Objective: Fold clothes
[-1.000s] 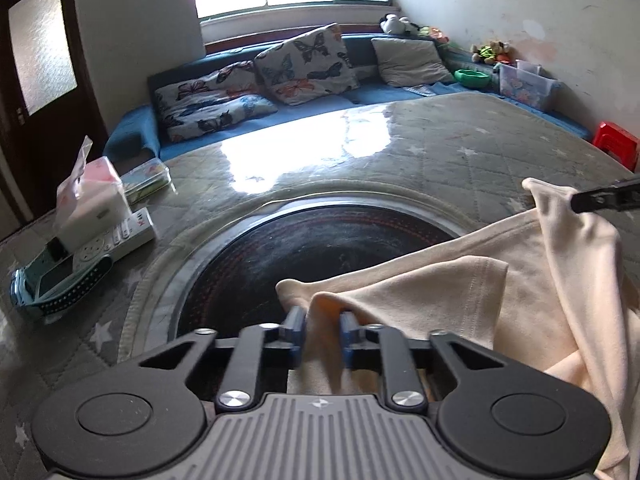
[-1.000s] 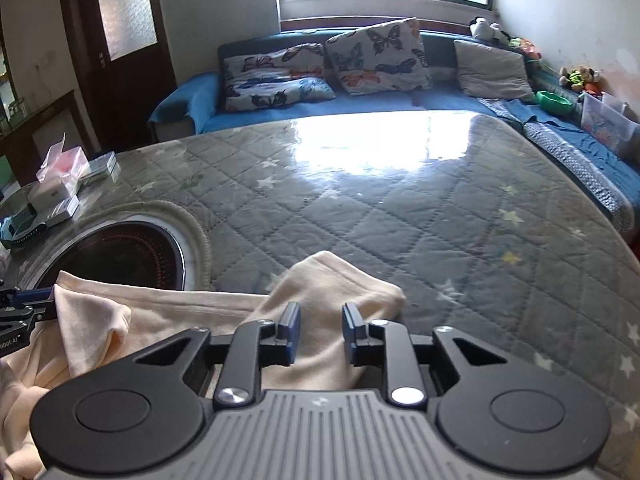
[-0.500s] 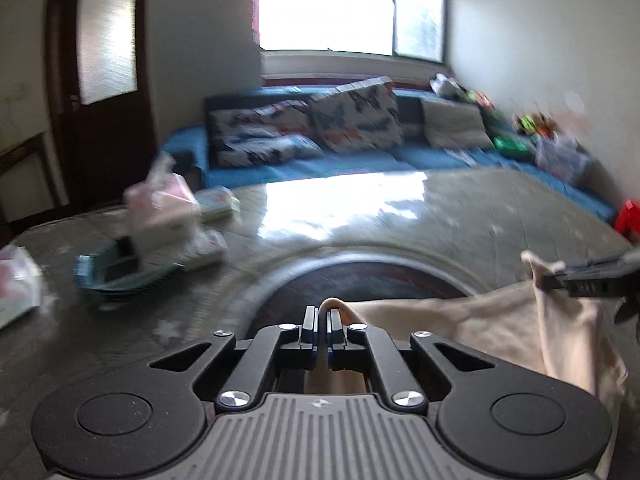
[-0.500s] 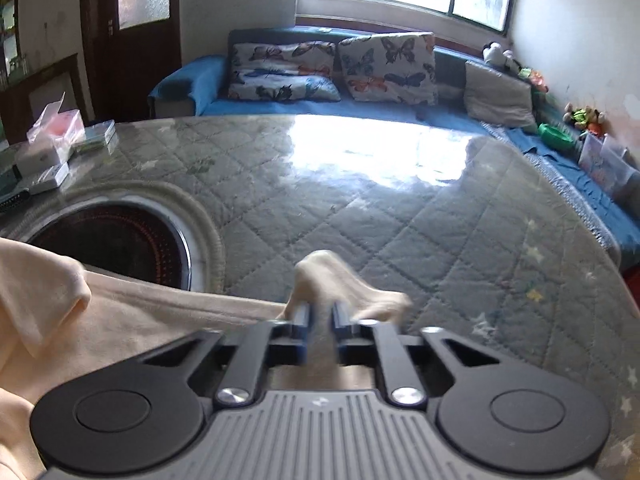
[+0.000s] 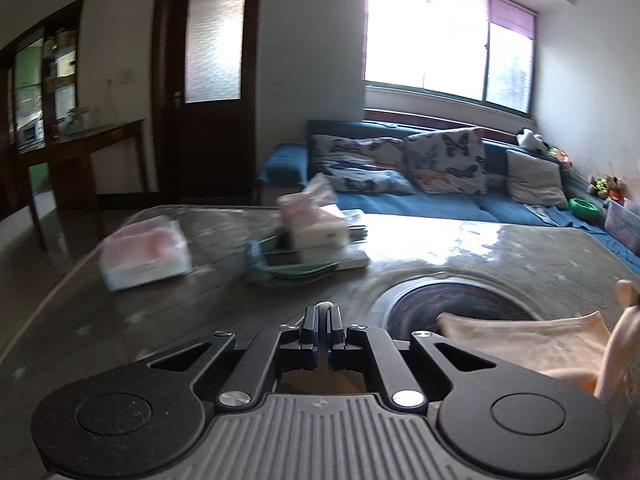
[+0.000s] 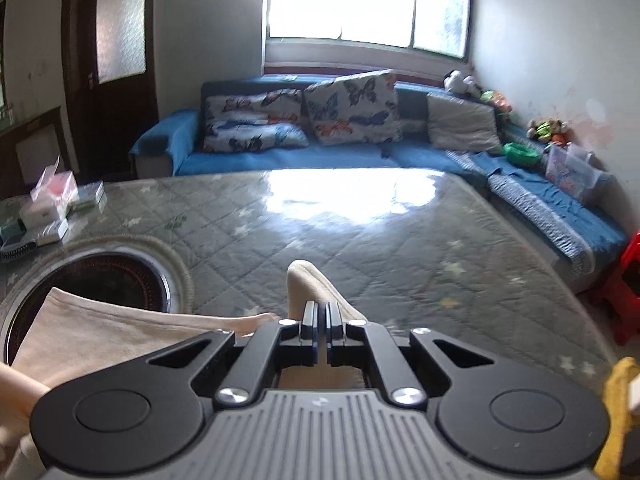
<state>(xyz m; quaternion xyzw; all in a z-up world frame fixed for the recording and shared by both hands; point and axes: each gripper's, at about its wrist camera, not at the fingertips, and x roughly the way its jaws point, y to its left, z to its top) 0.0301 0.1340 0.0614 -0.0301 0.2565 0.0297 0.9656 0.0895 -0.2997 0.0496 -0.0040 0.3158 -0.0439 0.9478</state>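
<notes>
Now both my left gripper [image 5: 323,316] and right gripper [image 6: 321,314] pinch the cream garment [image 6: 120,332], lifted; next, spread it flat.

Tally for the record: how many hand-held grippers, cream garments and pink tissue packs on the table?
hand-held grippers: 2 (left hand-held gripper, right hand-held gripper)
cream garment: 1
pink tissue packs: 2 (near pack, far pack)
Total: 5
</notes>
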